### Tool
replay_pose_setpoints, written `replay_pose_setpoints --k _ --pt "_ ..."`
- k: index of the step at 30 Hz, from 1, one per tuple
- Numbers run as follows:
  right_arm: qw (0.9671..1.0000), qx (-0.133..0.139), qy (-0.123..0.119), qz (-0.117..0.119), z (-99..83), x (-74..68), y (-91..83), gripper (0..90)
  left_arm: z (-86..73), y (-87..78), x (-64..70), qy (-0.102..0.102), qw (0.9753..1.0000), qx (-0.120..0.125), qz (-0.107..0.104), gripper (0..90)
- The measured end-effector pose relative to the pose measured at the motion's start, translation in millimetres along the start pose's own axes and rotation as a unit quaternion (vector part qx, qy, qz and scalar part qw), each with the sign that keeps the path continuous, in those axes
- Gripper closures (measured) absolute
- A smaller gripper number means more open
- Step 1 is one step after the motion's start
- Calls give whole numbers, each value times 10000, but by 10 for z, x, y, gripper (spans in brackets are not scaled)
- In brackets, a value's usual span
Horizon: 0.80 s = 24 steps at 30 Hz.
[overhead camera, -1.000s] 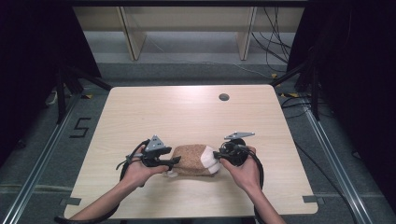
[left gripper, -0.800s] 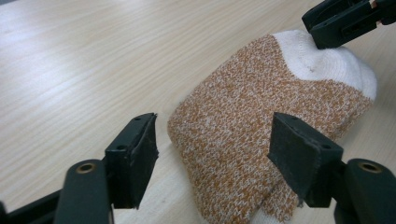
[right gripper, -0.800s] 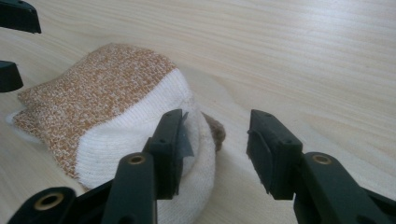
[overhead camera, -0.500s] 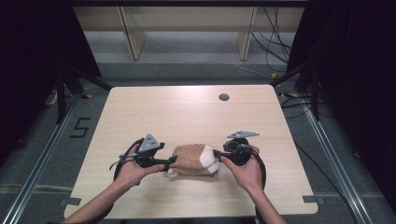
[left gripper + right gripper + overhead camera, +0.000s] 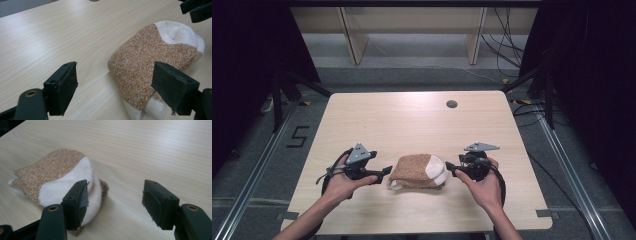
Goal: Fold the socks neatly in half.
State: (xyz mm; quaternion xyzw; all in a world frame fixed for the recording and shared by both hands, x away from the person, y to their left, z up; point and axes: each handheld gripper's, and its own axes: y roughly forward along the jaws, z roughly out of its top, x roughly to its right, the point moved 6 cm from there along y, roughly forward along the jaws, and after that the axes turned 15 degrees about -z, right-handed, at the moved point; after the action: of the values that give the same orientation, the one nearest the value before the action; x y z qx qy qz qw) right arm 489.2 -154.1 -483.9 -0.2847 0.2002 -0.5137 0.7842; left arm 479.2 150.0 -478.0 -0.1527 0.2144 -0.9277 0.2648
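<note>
the folded socks (image 5: 418, 171) lie near the table's (image 5: 412, 120) near edge between both grippers, left (image 5: 382, 174) and right (image 5: 451, 169), jaws apart and holding nothing, seemingly let go.

Light wood-grain tabletop (image 5: 412, 120), rounded corners, round cable hole (image 5: 452, 104) set near the far edge. One folded sock bundle (image 5: 418, 171), speckled orange-brown with white ends, is laid flat near the front edge, roughly centred.

My high view looks down from 6 o'clock; my gripper views, low and close, share the sock (image 5: 419, 171) from opposite ends.
</note>
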Motion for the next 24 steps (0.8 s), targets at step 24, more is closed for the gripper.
replay_pose_setpoints --k 24 --pt "9983 -39 246 -523 -454 452 -242 357 -651 -563 -547 -647 9936 133 915 200"
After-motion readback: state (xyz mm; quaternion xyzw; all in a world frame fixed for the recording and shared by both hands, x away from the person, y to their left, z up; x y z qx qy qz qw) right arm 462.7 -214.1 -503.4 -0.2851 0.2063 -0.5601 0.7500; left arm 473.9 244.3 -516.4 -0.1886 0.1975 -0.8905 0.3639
